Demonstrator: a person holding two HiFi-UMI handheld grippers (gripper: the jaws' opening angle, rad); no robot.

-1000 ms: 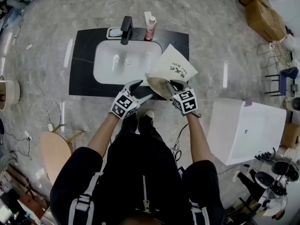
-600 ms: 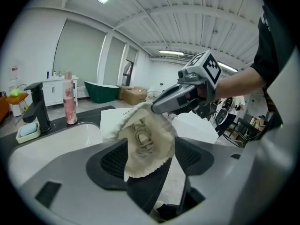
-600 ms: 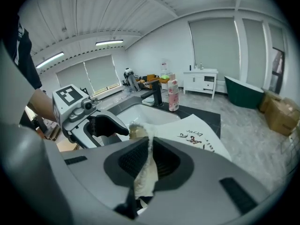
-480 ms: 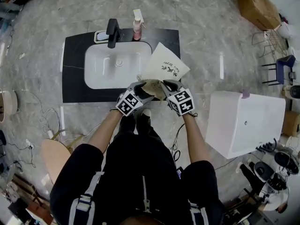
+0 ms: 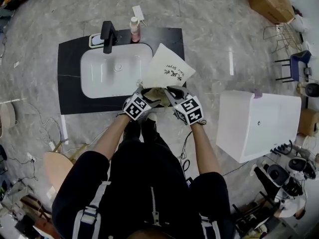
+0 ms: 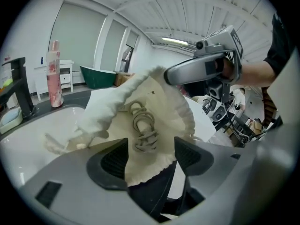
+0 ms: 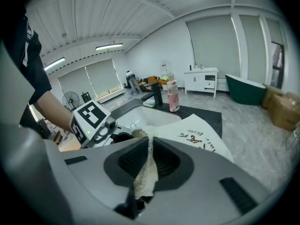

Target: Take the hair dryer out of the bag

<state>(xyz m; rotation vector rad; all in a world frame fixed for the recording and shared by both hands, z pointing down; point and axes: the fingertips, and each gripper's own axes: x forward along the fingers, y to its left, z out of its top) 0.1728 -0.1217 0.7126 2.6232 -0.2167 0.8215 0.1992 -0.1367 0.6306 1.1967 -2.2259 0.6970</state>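
Note:
The white cloth bag (image 5: pixel 167 69) with black lettering lies on the dark counter to the right of the basin, its gathered mouth toward me. My right gripper (image 5: pixel 170 92) is shut on the mouth's rim (image 7: pixel 146 172), lifting it. My left gripper (image 6: pixel 150 158) is open at the mouth. The frilled rim and the knotted drawstring (image 6: pixel 143 131) hang between its pads (image 6: pixel 111 162). A dark shape (image 6: pixel 149 197) shows under the rim; I cannot tell whether it is the hair dryer. The dryer is otherwise hidden in the bag.
A white basin (image 5: pixel 112 73) sits in the black counter (image 5: pixel 67 86), with a black tap (image 5: pixel 107 34), a soap dish (image 5: pixel 94 40) and a pink bottle (image 5: pixel 134 29) behind it. A white tub (image 5: pixel 256 126) stands on the floor to the right.
My left gripper has come down and across from beside the bag to its mouth. The right gripper has kept its hold on the rim.

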